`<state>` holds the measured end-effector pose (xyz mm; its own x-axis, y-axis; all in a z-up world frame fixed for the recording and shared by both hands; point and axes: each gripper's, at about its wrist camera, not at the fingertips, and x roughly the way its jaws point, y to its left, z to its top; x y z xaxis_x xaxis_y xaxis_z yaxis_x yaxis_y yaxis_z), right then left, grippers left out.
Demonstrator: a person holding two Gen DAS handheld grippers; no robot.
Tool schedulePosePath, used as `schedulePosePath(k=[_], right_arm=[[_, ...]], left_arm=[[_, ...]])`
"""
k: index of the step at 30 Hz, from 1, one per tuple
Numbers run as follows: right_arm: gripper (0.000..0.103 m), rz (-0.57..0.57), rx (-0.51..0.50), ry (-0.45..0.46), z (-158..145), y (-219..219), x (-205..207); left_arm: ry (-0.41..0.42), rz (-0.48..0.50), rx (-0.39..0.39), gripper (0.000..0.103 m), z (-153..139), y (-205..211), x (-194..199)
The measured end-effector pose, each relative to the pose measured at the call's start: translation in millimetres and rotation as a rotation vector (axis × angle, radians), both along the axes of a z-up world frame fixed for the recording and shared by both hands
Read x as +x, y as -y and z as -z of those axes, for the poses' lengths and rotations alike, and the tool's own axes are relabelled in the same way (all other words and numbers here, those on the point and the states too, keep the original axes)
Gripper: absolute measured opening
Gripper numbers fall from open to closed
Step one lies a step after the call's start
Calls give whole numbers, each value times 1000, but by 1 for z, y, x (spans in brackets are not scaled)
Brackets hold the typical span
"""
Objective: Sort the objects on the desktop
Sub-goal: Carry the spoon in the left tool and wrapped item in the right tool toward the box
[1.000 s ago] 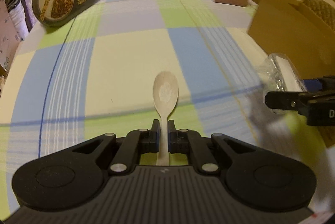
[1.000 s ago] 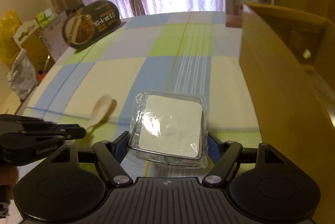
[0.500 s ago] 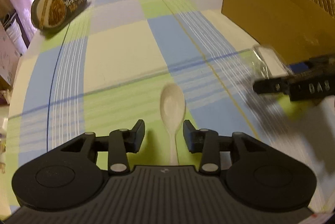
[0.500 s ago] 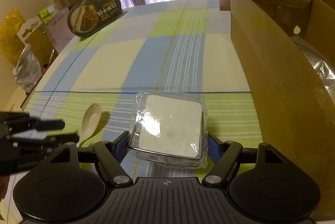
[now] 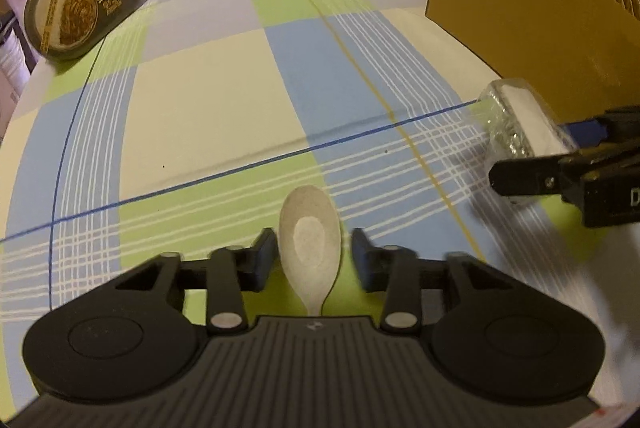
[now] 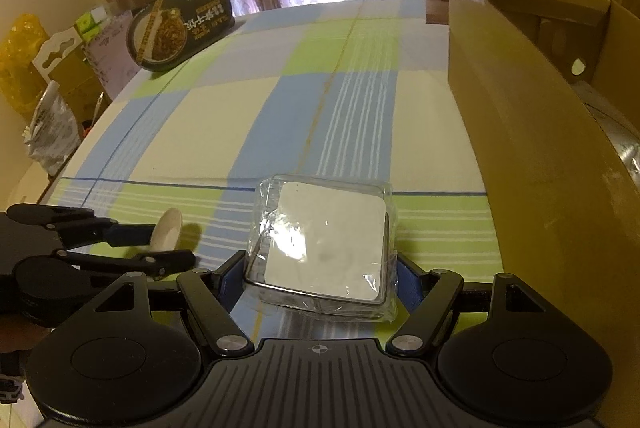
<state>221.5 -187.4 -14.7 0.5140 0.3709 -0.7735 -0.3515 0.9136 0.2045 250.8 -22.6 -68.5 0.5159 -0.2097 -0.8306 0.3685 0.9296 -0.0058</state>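
Your left gripper [image 5: 314,248] has its jaws apart, straddling the one pale spoon [image 5: 310,242], which lies flat on the checked surface [image 5: 208,100] with its bowl toward 12 o'clock; nothing grips it. Your right gripper [image 6: 320,268] has its jaws clamped on the sides of the single wrapped square packet [image 6: 326,248], carried level, likely so it clears the wall of the one cardboard box [image 6: 532,156] at 2 o'clock. One oval meal tub [image 5: 82,14] leans at 10 o'clock, unsorted.
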Motion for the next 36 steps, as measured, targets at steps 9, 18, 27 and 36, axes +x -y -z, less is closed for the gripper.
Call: schedulePosePath(k=[9,18,27,36], right_arm=[[72,-10,15,18,-6,-2,-1],[72,-2,23,28,-9,-4,0],[72,0,22,48,-14,-4,0],[72,-3,17,78,-22,-5,-4]], left_arm=[[28,-11,-45,27,-17,-1,-3],[32,-16,-114,27,-33,-5,-4],[49,-18,-130,27,-45,-6,-4],[60,-24,-108,27,-51,-4,-6]])
